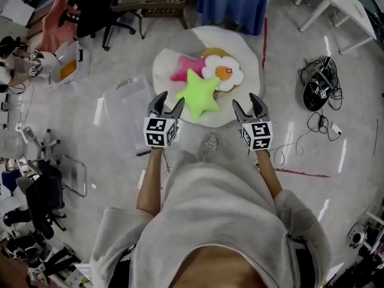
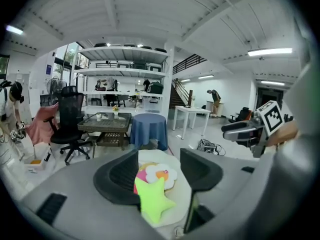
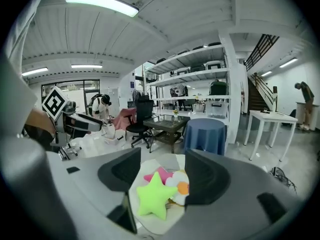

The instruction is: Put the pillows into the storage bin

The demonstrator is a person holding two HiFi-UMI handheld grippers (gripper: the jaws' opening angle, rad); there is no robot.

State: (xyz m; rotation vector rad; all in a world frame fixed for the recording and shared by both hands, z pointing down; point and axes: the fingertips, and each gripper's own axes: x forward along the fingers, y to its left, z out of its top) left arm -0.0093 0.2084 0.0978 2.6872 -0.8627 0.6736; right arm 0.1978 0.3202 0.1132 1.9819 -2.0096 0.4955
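Head view shows the left gripper [image 1: 170, 101] and right gripper [image 1: 246, 102], jaws apart and empty, just short of a white round mat [image 1: 246, 53] holding the green star pillow [image 1: 200, 95], pink star pillow [image 1: 182, 71] and flower pillow [image 1: 225, 72]. These look light and squashy, so pinching a star's arm should hold. The clear storage bin [image 1: 123, 122] stands beside the mat, with open floor between

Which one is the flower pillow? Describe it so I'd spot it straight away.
On the floor before the blue-draped table lies a round white mat with a heap of pillows. The flower pillow sits at the heap's right in the head view, beside the green star and pink star. It alone is white, with rounded petals and an orange centre.
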